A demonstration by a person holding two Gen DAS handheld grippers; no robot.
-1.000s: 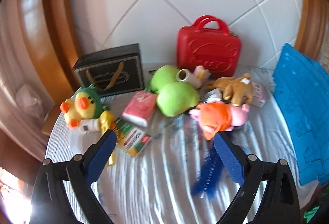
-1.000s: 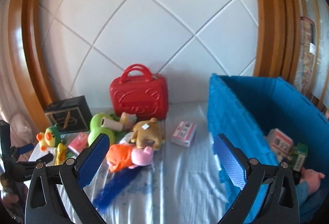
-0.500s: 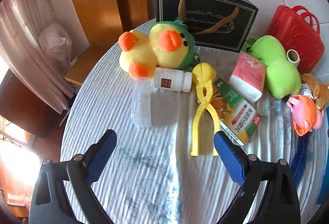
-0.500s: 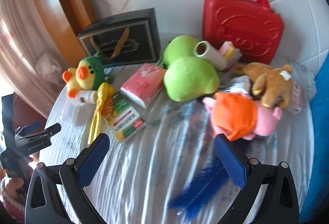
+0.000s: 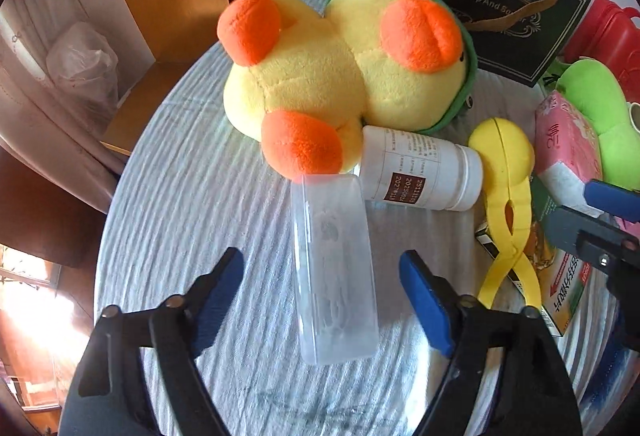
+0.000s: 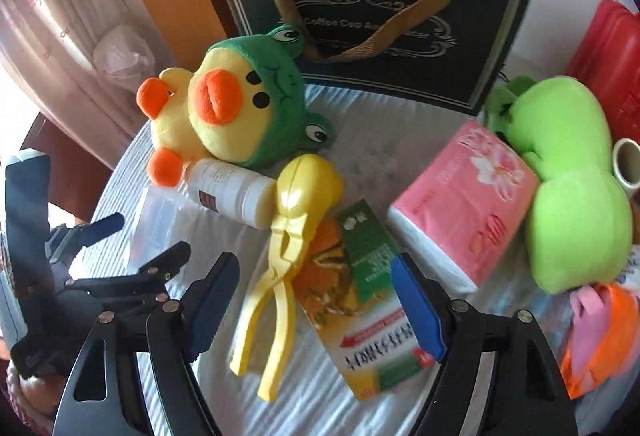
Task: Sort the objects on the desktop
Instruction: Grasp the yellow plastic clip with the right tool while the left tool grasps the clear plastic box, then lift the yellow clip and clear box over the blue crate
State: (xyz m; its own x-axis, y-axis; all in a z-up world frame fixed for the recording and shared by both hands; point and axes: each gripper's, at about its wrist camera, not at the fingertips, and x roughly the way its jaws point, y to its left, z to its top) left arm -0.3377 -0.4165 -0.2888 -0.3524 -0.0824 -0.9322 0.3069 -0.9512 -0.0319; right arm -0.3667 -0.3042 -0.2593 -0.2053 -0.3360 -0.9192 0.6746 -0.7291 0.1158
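Observation:
My left gripper (image 5: 320, 300) is open, its jaws on either side of a clear plastic box (image 5: 332, 268) lying on the table, not touching it. A white pill bottle (image 5: 420, 176) lies beyond, against a yellow duck plush (image 5: 340, 76). My right gripper (image 6: 316, 300) is open above yellow tongs (image 6: 288, 248) and a green-orange box (image 6: 368, 308). The left gripper (image 6: 132, 236) shows at the left of the right wrist view, over the clear box (image 6: 156, 224). A pink tissue pack (image 6: 464, 204) and a green plush (image 6: 572, 188) lie to the right.
A black gift bag (image 6: 380, 20) stands at the back, a red case (image 6: 608, 56) at the right. An orange-pink plush (image 6: 600, 336) lies at the right edge. The round table's rim (image 5: 120, 176) drops off on the left. The right gripper (image 5: 600, 220) shows in the left wrist view.
Both grippers have moved forward and down toward the left of the table. The left one now straddles the clear box; the right one hovers over the tongs and box.

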